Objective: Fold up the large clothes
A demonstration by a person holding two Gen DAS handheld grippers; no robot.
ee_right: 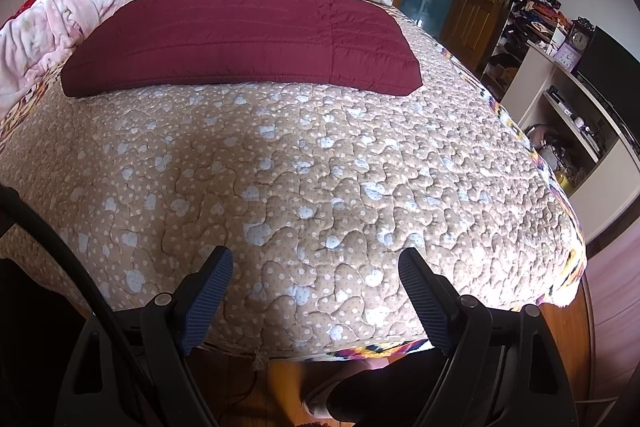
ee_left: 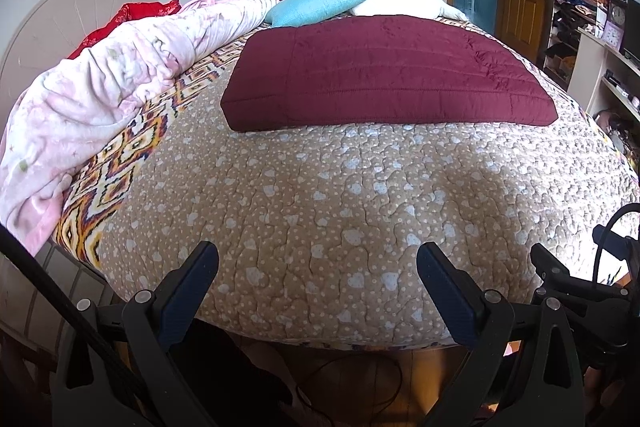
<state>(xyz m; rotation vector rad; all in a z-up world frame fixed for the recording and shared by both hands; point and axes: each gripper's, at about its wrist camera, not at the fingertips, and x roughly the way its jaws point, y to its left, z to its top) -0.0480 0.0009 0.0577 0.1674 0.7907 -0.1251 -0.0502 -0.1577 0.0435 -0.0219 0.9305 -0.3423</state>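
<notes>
A maroon quilted garment [ee_left: 380, 75] lies folded into a flat rectangle on the bed's beige quilt [ee_left: 320, 195], toward the far side. It also shows in the right wrist view [ee_right: 240, 43]. My left gripper [ee_left: 318, 259] is open and empty, held above the near edge of the bed, well short of the garment. My right gripper [ee_right: 316, 263] is open and empty too, over the near edge of the quilt [ee_right: 320, 167]. Part of the right gripper [ee_left: 560, 279] shows at the right of the left wrist view.
A pink blanket [ee_left: 100, 99] is bunched along the bed's left side, with red cloth [ee_left: 132, 15] behind it. A teal pillow [ee_left: 316, 5] and a white pillow [ee_left: 404, 1] lie at the far end. Shelves [ee_right: 580, 115] with clutter stand right. Wooden floor lies below.
</notes>
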